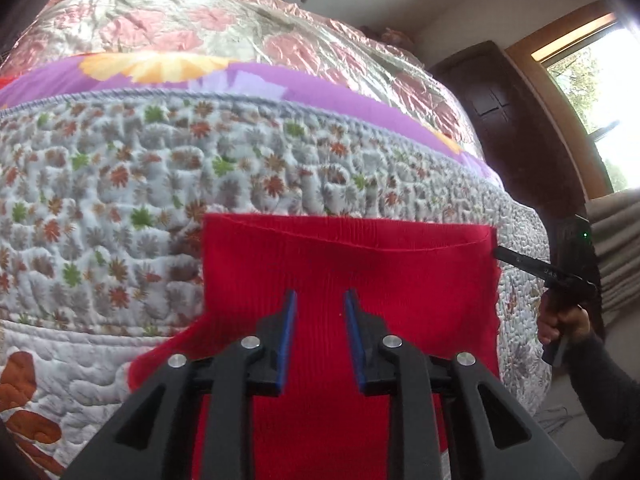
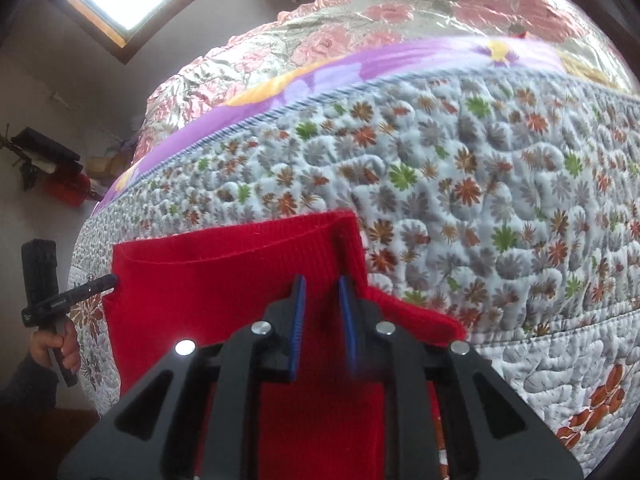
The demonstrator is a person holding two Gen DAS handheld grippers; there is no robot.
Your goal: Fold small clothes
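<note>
- Held the left hand-held gripper (image 1: 320,300) low over the red knit garment (image 1: 360,272), fingers spread, nothing pinched.
- Held the right hand-held gripper (image 2: 322,286) likewise over the garment near its right edge, fingers parted by a narrower gap, no cloth clearly caught.
- Gripped each handle from below in a hand (image 1: 560,320), sleeved in grey, tools pointing forward across the bed.
- Found the garment spread on the quilted bedspread (image 1: 120,184), top hem straight, one corner (image 2: 346,222) turned up, a sleeve (image 1: 160,356) sticking out sideways.
- Judged the work early: laid out and smoothed, sleeves and body yet to be folded.
- Saw purple bedding (image 1: 240,76) beyond.
</note>
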